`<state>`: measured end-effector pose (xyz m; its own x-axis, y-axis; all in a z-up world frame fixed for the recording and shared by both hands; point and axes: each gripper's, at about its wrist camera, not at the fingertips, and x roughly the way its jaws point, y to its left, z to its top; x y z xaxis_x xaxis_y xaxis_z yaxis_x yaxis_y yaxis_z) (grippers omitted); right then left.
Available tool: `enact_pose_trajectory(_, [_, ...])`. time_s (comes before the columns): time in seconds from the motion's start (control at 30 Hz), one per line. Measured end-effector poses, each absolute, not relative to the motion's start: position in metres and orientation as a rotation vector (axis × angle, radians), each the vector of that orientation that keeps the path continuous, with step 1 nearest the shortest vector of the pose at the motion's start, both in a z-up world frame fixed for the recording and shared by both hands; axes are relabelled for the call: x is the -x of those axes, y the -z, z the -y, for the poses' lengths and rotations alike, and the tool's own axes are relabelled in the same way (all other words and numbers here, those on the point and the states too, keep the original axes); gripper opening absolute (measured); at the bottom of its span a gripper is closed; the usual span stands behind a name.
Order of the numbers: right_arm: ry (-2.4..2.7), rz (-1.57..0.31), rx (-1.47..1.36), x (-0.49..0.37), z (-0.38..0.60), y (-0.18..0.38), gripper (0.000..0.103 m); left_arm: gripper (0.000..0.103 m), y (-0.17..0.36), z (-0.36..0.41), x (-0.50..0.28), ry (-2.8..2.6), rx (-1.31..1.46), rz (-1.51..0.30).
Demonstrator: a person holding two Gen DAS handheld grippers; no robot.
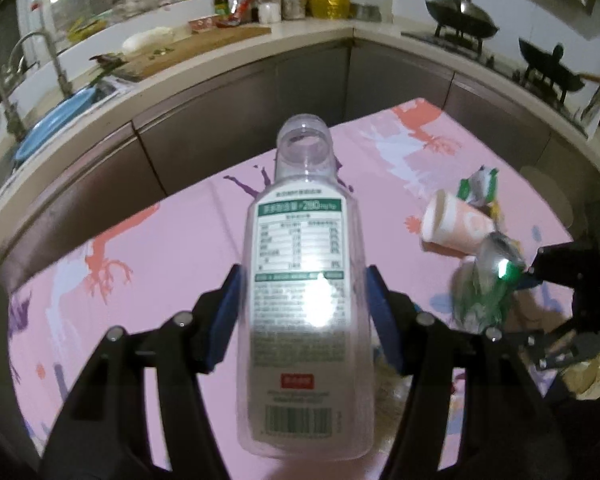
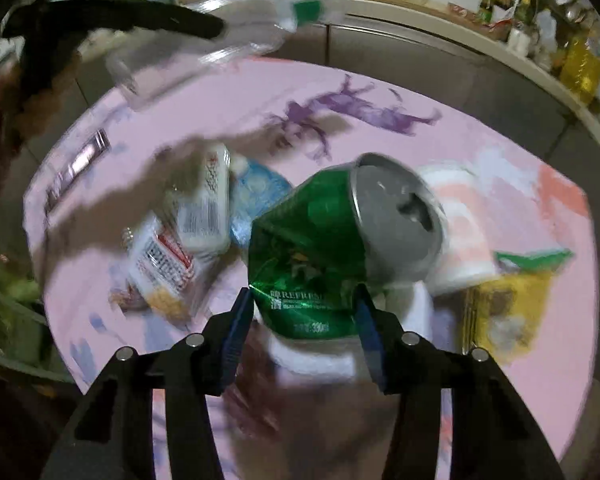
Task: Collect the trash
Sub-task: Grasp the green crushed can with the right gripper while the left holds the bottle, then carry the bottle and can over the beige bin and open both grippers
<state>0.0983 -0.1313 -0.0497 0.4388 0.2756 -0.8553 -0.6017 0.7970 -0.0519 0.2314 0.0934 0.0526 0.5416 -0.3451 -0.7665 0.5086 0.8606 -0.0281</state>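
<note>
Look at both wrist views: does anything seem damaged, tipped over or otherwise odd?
Yes. The green can in the right gripper is crushed and dented. A paper cup lies tipped on its side on the pink table. The clear bottle in the left gripper has no cap.

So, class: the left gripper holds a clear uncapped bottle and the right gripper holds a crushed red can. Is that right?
Not quite: the can is green, not red, as the right wrist view shows. The rest stands: the left gripper holds a clear uncapped bottle, and the right gripper holds the crushed can.
</note>
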Motion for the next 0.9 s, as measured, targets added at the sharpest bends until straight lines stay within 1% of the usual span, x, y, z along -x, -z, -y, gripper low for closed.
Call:
enact_pose_trajectory(0.13, [-0.491, -0.987, 0.356, -0.085, 0.164, 0.054, 0.049, 0.059, -0.055, -0.097, -0.197, 0.533, -0.127, -0.837])
enact_pose_trajectory(0.3, [-0.487, -0.981, 0.137, -0.071, 0.203, 0.059, 0.049, 0.059, -0.054, -0.087, -0.156, 0.59, -0.054, -0.815])
enact_pose_trajectory(0.5, [-0.545, -0.937, -0.228, -0.06, 0.24, 0.068, 0.049, 0.059, -0.046, -0.072, -0.131, 0.646, -0.001, -0.829])
enact_pose_trajectory(0.83, [-0.575, -0.879, -0.994, -0.068, 0.301, 0.122, 0.049, 0.059, -0.04, -0.045, -0.123, 0.692, 0.028, -0.842])
enact_pose_trajectory(0.87, [-0.578, -0.879, -1.044, -0.07, 0.304, 0.127, 0.047, 0.059, -0.039, -0.043, -0.123, 0.694, 0.031, -0.842])
enact_pose_trajectory(0.9, [-0.578, -0.88, -1.084, -0.073, 0.306, 0.131, 0.043, 0.059, -0.039, -0.041, -0.122, 0.698, 0.035, -0.842])
